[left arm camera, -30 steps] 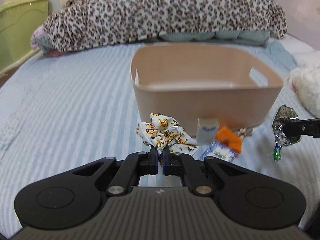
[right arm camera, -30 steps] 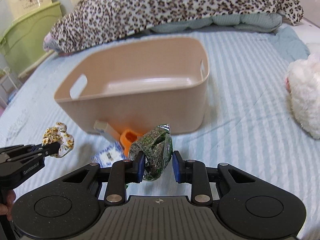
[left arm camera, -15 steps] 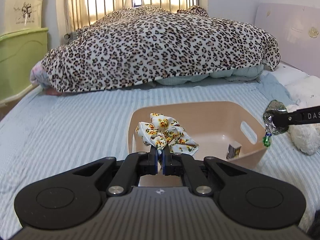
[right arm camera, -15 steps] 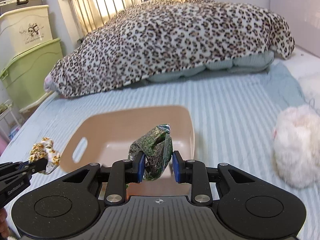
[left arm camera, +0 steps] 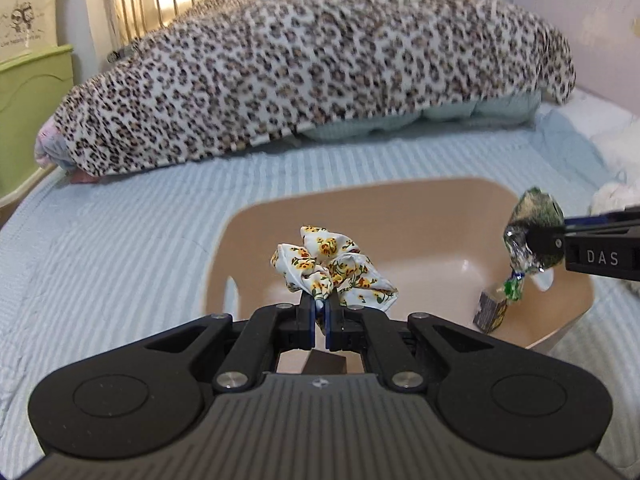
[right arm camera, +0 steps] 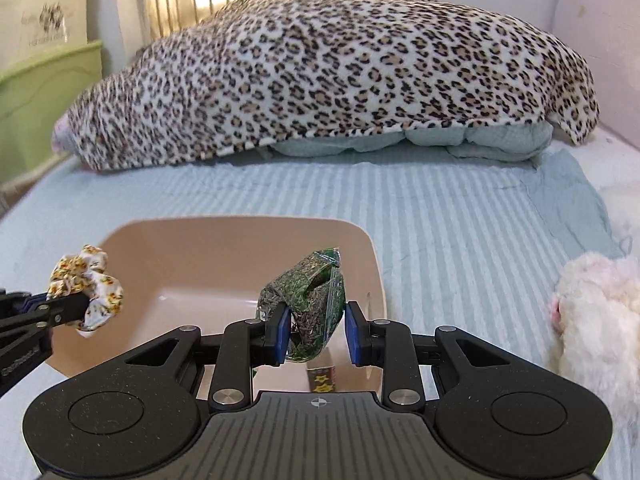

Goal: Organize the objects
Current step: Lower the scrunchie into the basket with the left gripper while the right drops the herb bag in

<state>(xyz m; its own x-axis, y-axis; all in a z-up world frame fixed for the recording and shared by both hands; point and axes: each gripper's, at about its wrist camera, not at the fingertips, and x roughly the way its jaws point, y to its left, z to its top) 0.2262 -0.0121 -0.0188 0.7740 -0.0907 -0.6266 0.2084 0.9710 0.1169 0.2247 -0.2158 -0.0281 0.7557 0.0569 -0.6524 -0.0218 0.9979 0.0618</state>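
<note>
My left gripper (left arm camera: pixel 320 312) is shut on a floral scrunchie (left arm camera: pixel 332 270) and holds it over the beige plastic bin (left arm camera: pixel 248 220). My right gripper (right arm camera: pixel 316 332) holds a green foil packet (right arm camera: pixel 312 304) above the same bin (right arm camera: pixel 240 224); its jaws have spread a little, with the right pad off the packet. The scrunchie (right arm camera: pixel 86 286) and left gripper show at the left of the right wrist view. The packet (left arm camera: pixel 532 232) shows at the right of the left wrist view. A small dark box (left arm camera: pixel 490 314) lies inside the bin.
The bin sits on a bed with a light blue striped cover (right arm camera: pixel 460 216). A leopard-print blanket (right arm camera: pixel 340 68) is piled at the back. A white plush toy (right arm camera: pixel 596 312) lies to the right. Green and cream storage bins (left arm camera: pixel 28 92) stand at far left.
Both grippers rose from in front of the bin to above its opening, carrying the scrunchie and the packet. The right jaws have spread slightly around the packet.
</note>
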